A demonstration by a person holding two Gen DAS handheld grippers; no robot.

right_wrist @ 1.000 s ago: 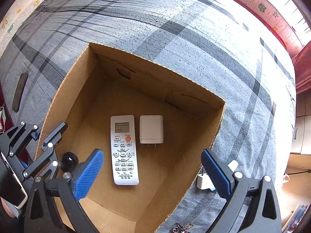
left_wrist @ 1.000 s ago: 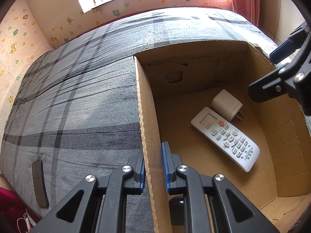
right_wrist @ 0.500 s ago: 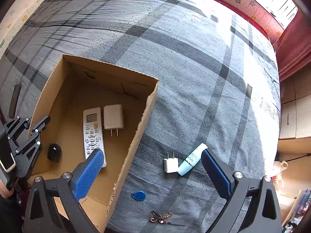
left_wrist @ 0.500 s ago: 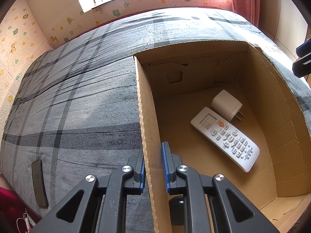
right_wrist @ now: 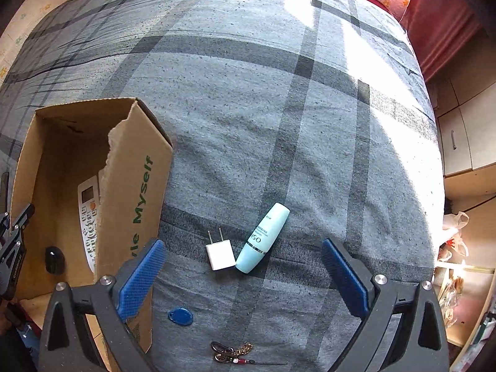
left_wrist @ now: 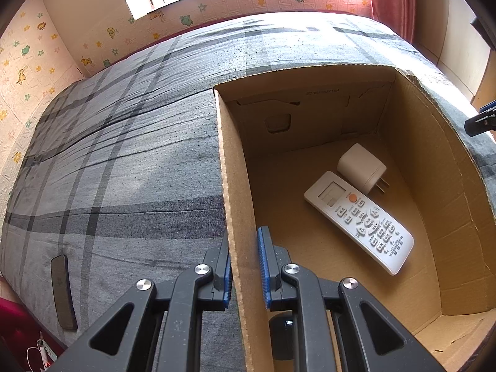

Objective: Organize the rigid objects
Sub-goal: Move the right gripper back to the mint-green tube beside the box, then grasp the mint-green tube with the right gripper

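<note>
My left gripper (left_wrist: 245, 266) is shut on the left wall of the open cardboard box (left_wrist: 231, 186). Inside the box lie a white remote (left_wrist: 359, 220), a white charger (left_wrist: 362, 167) and a small black object (left_wrist: 283, 334). My right gripper (right_wrist: 245, 266) hangs open and wide above the grey plaid bed, pointing down, to the right of the box (right_wrist: 133, 186). Just beyond the gap between its fingers lie a small white plug (right_wrist: 219, 253) and a teal tube (right_wrist: 265, 237), side by side. A blue key fob (right_wrist: 180, 316) and a keychain (right_wrist: 232, 355) lie nearer the camera.
A dark flat slab (left_wrist: 63, 291) lies near the bed's left edge. Cabinets (right_wrist: 458, 136) and a red curtain (right_wrist: 440, 21) stand past the bed's right side. A wall with a window runs behind the bed.
My right gripper has swung from above the box to the right, over the plug and tube on the bed, still open. The left gripper has stayed clamped on the box wall.
</note>
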